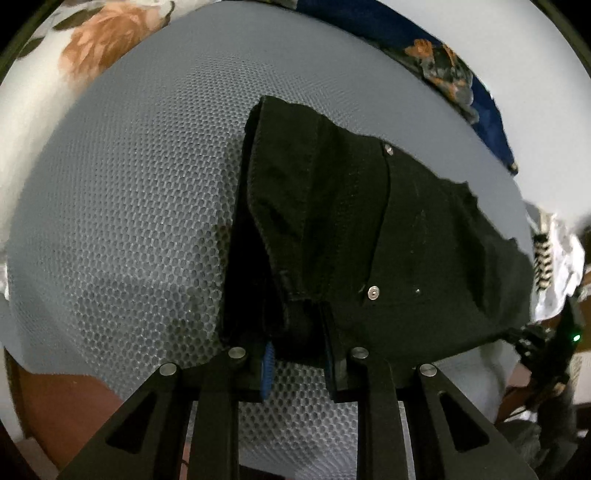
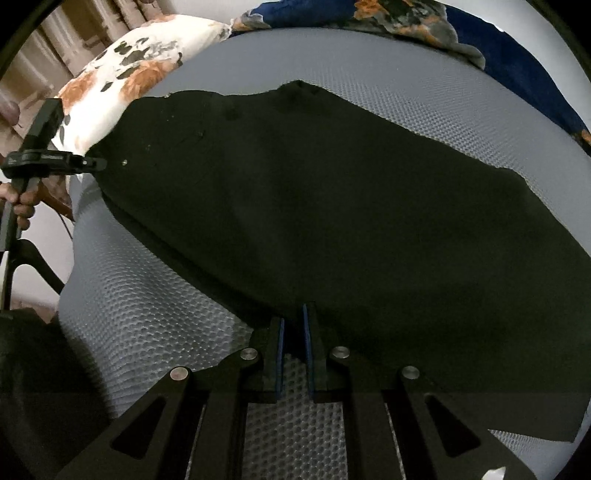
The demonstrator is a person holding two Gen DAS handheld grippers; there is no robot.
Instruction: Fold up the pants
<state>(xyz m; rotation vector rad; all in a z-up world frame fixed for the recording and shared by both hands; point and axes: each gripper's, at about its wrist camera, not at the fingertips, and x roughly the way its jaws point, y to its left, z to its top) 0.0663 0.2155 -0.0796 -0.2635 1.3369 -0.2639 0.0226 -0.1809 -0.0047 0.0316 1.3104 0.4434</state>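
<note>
Black pants (image 1: pixel 369 221) lie across a grey mesh mat (image 1: pixel 129 221), folded lengthwise. In the left wrist view my left gripper (image 1: pixel 299 354) holds the waistband end, with cloth bunched between its wide-set fingers near a metal rivet (image 1: pixel 373 292). In the right wrist view the pants (image 2: pixel 332 206) spread across the mat (image 2: pixel 147 325), and my right gripper (image 2: pixel 293 332) is shut on their near edge with the blue pads close together. The left gripper (image 2: pixel 88 162) shows at the far left, at the pants' waist end.
A white floral pillow (image 2: pixel 129 70) lies at the far left of the mat. A dark blue floral blanket (image 2: pixel 424 22) runs along the far edge. A black chair (image 2: pixel 33 266) stands left of the bed. My right gripper's body (image 1: pixel 554 350) shows at the right.
</note>
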